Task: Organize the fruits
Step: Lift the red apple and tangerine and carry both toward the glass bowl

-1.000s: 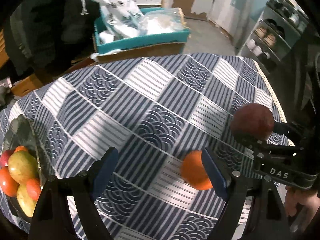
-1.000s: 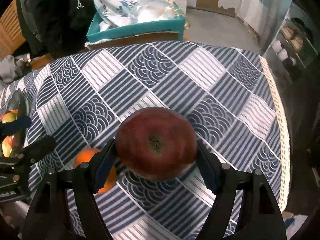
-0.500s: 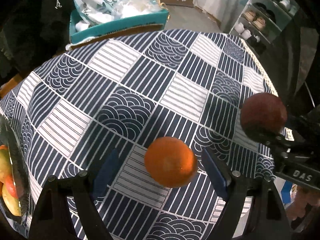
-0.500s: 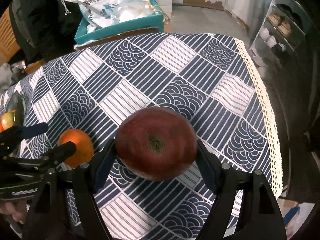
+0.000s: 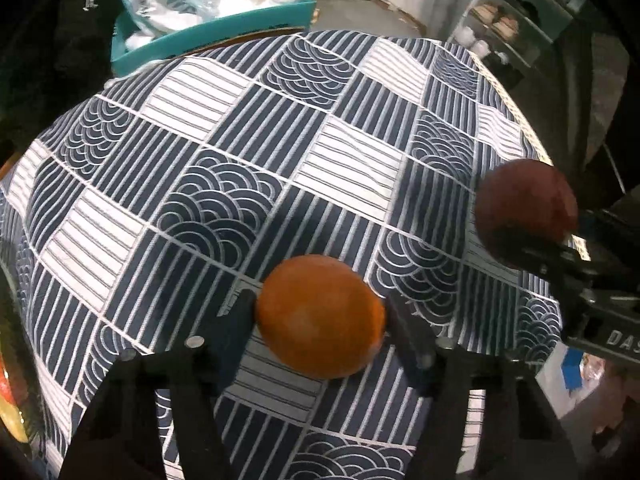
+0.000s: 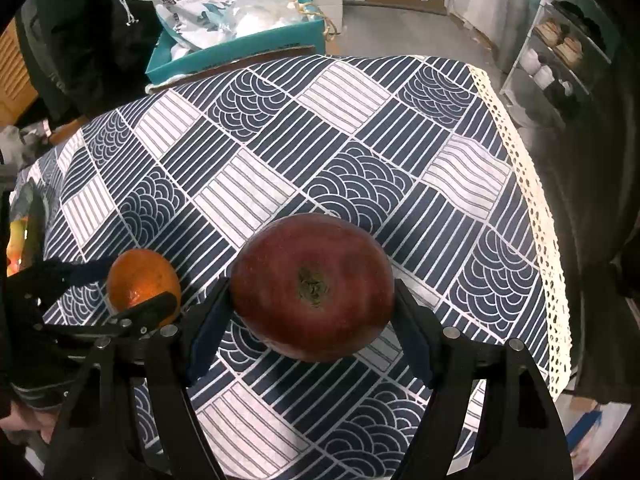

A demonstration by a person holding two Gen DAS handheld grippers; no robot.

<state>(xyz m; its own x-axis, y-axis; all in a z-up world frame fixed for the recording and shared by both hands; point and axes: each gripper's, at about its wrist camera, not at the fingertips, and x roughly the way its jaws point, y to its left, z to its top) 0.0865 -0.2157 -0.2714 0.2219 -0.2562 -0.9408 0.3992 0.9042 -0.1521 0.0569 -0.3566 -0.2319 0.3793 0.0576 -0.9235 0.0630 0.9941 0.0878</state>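
Where a navy-and-white patterned cloth covers the surface (image 6: 360, 128), a teal box (image 6: 240, 50) of white bags sits upper left and shelves stand at right. Left gripper (image 5: 320, 322) jaws are closed on a round orange (image 5: 320, 316) at lower centre; right gripper (image 6: 312, 300) jaws grip a dark red apple (image 6: 312, 292).

White letters "DAS", cut off by the picture's edge, stand on the black body of the right tool (image 5: 560, 236) at four o'clock in the left wrist view. A white bag (image 6: 188, 4) in the teal box (image 6: 240, 48) at eleven o'clock carries dark print too small to read.
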